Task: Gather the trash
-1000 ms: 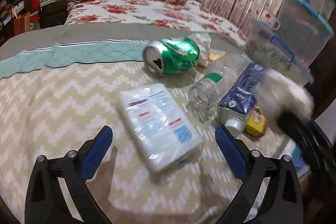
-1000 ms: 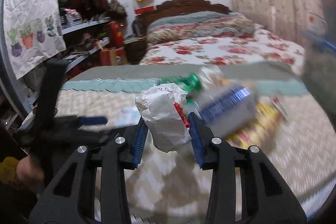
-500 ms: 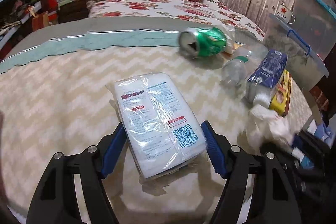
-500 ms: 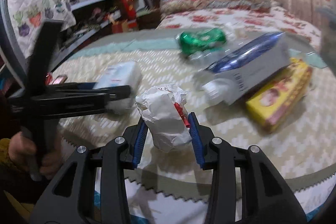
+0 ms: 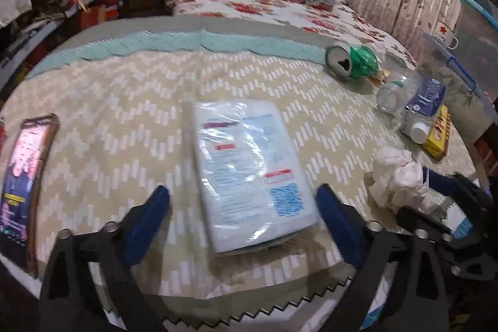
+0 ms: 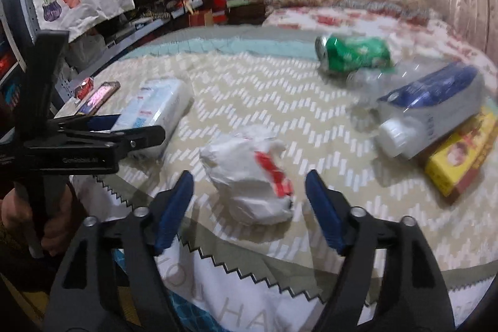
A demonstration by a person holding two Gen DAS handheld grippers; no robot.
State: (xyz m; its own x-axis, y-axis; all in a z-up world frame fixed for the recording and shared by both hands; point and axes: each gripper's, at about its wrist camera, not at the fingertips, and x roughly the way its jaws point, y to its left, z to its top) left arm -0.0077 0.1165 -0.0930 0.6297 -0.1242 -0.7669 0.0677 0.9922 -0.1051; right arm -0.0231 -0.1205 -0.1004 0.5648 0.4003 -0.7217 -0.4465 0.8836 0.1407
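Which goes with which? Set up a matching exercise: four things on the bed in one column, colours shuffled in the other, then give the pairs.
Things:
1. crushed can
2. crumpled wrapper
3. flat box
4. carton

Colours:
A. yellow
B. white with red
C. blue and white
D. green

Pairs: 1-D, 2-B, 3-A, 4-C

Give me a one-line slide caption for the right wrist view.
Right gripper, jaws opening, straddles a crumpled white wrapper on the chevron tablecloth, clear of both pads.
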